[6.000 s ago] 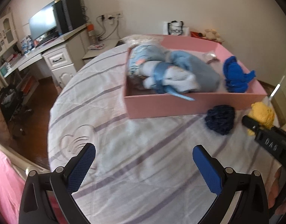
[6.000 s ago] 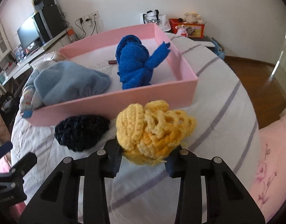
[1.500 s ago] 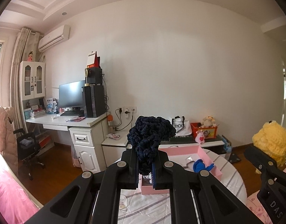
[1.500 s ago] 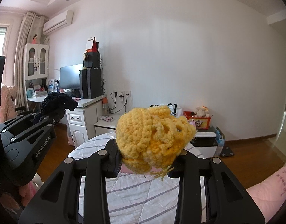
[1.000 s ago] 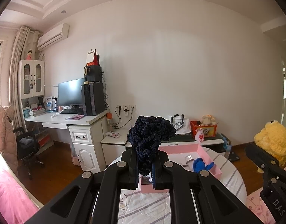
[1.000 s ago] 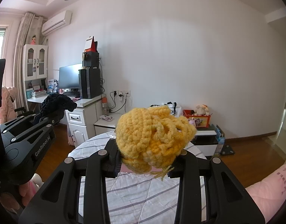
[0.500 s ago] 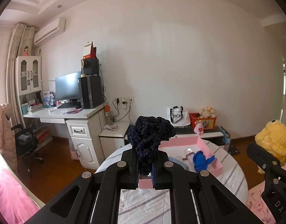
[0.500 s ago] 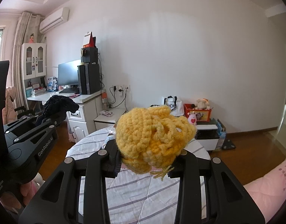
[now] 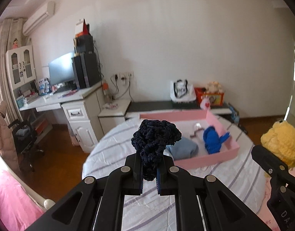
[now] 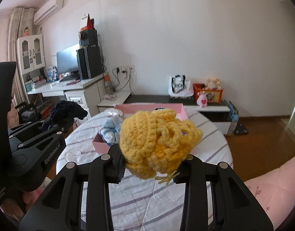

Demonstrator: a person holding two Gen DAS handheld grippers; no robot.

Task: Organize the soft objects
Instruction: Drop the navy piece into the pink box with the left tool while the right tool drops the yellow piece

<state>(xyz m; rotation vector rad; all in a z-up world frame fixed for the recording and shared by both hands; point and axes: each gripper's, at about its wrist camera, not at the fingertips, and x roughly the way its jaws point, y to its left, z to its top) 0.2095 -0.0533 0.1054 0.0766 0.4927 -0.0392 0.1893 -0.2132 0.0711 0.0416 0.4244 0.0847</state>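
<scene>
The left gripper (image 9: 149, 175) is clenched on a navy crocheted piece (image 9: 155, 138), which stands bunched above the pads, clear of the round table (image 9: 116, 154). The right gripper (image 10: 149, 163) grasps a yellow crocheted piece (image 10: 157, 140) between its pads, also held off the table; in the left wrist view that piece (image 9: 282, 144) appears at three o'clock. In the right wrist view the left gripper and its navy load (image 10: 66, 111) sit at nine o'clock.

A pink box (image 9: 215, 157) rests on the striped white tablecloth (image 9: 205, 192), ahead of both grippers at about one o'clock in the left wrist view. Inside it lie a royal-blue knitted item (image 9: 213, 140) towards the right wall and a light-blue cloth bundle (image 9: 184, 148) to its left. Neither held piece touches the box.

A white desk (image 9: 70, 100) with monitor (image 9: 60, 71) stands at ten o'clock.
</scene>
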